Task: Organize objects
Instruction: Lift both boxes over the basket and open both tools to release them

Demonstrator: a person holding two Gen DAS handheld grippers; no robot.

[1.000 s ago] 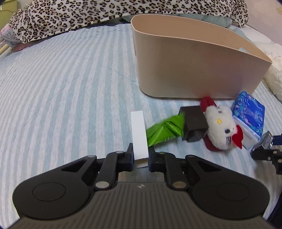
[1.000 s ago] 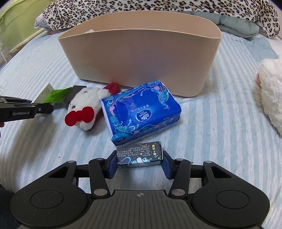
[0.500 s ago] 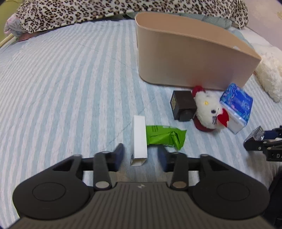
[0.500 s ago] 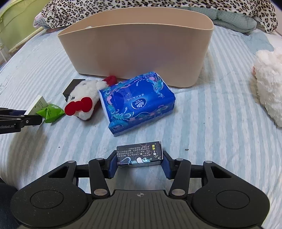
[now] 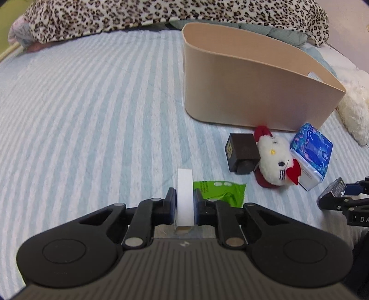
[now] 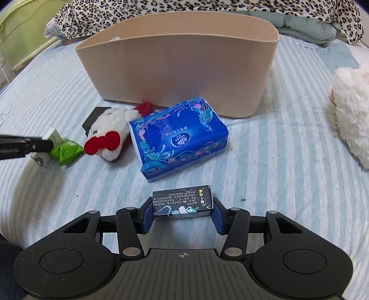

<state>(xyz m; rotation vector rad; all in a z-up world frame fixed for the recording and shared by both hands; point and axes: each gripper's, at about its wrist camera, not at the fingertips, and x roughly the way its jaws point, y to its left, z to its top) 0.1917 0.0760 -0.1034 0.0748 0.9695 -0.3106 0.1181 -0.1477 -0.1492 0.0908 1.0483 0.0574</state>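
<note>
A slim white box (image 5: 184, 184) stands on edge between the fingers of my left gripper (image 5: 184, 198), whose jaws are closing tight with both pads pressed on its sides. From the right wrist view the same white box (image 6: 54, 136) sits in the left gripper (image 6: 43, 144) just above the bed. My right gripper (image 6: 183, 205) is shut on a small dark printed box (image 6: 182, 200) held crosswise over the striped sheet. The beige bin (image 5: 253, 92) stands beyond both; its inside is mostly hidden.
On the bed in front of the bin (image 6: 175, 69) lie a green packet (image 5: 219, 191), a dark brown box (image 5: 242, 150), a white plush cat with red bows (image 5: 274, 159) and a blue tissue pack (image 6: 177, 138). A fluffy white plush (image 6: 350, 110) lies at right. A leopard blanket (image 5: 138, 16) lies behind.
Half a second ago the left jaws stood open around the white box on the bed; now they are shut on it again. The right gripper keeps its dark box.
</note>
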